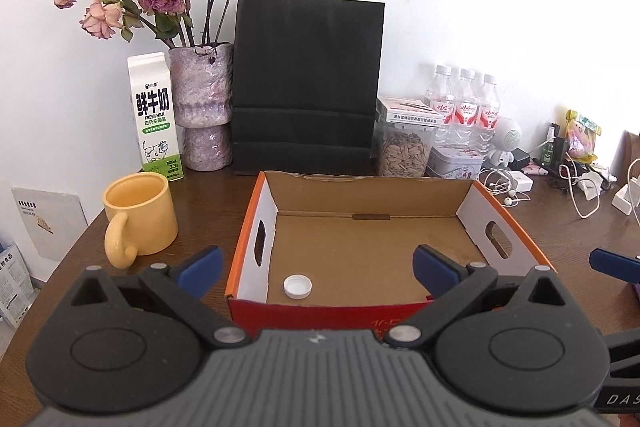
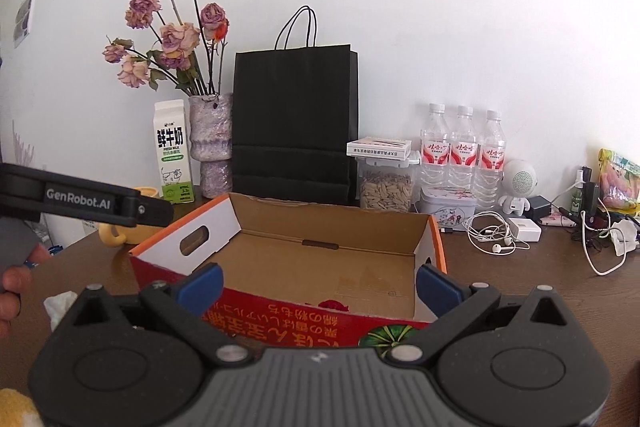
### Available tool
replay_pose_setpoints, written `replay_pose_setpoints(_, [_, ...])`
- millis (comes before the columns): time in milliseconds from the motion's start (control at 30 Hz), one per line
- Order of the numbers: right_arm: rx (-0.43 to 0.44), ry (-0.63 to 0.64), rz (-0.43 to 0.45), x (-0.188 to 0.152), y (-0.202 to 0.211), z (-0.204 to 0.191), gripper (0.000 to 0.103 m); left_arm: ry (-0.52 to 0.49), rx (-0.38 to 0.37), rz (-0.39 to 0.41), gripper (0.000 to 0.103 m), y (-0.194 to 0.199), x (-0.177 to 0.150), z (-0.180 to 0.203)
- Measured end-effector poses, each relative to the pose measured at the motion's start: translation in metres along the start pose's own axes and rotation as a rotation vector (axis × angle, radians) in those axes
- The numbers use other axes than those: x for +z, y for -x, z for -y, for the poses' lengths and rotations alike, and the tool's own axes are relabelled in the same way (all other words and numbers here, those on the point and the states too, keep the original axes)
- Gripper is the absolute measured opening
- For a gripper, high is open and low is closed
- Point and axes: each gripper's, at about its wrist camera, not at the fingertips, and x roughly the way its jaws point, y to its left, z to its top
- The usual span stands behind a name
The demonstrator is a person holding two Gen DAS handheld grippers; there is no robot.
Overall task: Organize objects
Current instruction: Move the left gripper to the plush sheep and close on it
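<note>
I see the cardboard box [image 1: 372, 247] on the table [image 1: 200, 195], holding a white bottle cap [image 1: 297, 286] in its near-left corner. My left gripper [image 1: 318, 265] and right gripper [image 2: 318, 283] both hover spread apart and empty over the box's near edge, a yellow mug [image 1: 140, 219] just left of the box.

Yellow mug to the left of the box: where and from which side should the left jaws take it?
Grip the yellow mug by its rim wall, coming from above. It stands upright and open-topped, and its handle points toward the camera, so one jaw probably fits inside and one outside. The left gripper is open and empty.
</note>
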Motion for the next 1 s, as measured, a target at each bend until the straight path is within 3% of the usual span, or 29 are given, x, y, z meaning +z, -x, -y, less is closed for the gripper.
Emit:
replay_pose_setpoints(267, [0.007, 0.021, 0.003, -0.022, 0.049, -0.009, 0.103, -0.023, -0.014, 0.025, 0.103, 0.052, -0.029, -0.004])
replay_pose_setpoints(500, [0.015, 0.024, -0.021, -0.046, 0.084, -0.016, 0.103, -0.015, -0.044, 0.000, 0.103, 0.085, -0.059, -0.014])
replay_pose_setpoints(800, [0.016, 0.019, -0.097, -0.083, 0.107, -0.019, 0.103, 0.001, -0.066, -0.005, 0.103, 0.120, -0.095, -0.024])
replay_pose_setpoints(1000, [0.020, 0.019, -0.154, -0.105, 0.117, -0.021, 0.103, -0.036, -0.028, -0.034, 0.103, 0.131, -0.120, -0.024])
